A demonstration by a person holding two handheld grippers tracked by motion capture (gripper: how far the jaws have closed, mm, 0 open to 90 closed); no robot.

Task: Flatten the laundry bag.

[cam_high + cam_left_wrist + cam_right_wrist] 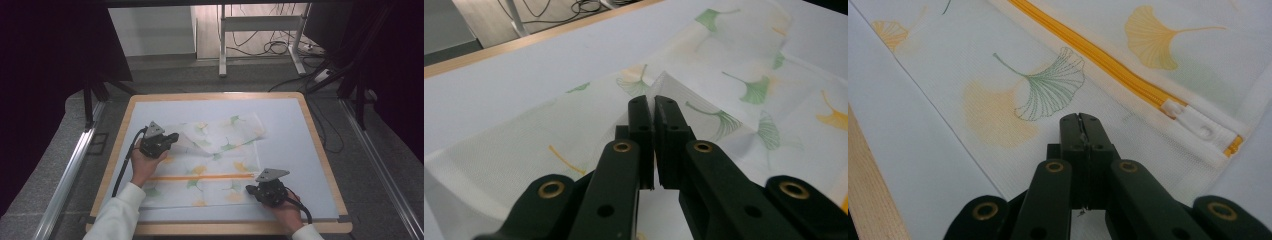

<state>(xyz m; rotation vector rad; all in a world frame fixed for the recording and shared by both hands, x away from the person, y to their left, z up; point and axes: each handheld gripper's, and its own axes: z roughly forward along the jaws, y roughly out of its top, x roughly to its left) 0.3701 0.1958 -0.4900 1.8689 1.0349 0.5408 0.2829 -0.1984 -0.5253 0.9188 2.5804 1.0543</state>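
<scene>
Hard to make out from the high view: whether anything sits inside the mesh bag (210, 165); lying flat, printed with green and yellow fan-shaped leaves, no bulge visible. Contents not tellable. Zip (1108, 60) orange, drawn shut up to its end with a white tab (1193, 120) in the right gripper view; in the high view a thin orange line across the bag from 9 to 3 o'clock.

Bag spread on a pale mat (295, 150) over a wooden-edged table (320, 145), its far part folded over toward 1 o'clock, hiding the layer beneath. Fold's underside out of sight.

Left gripper (653, 102) at about 9 o'clock of the bag, jaws nearly together, pinching a raised corner of the thin mesh between the tips; fabric tented up just past them. Base of that gripper cut off by the bottom edge of its own view. In the high view, left gripper (172, 137) held by a hand (145, 165) with a white sleeve (120, 215), cut off at the bottom.

Right gripper (1080, 119) at about 5 o'clock of the bag, jaws closed tight, tips low over the mesh near the zip end; too close to tell whether any cloth is caught between them. In the high view, right gripper (251, 189) under its grey plate (272, 174), tips partly hidden.
</scene>
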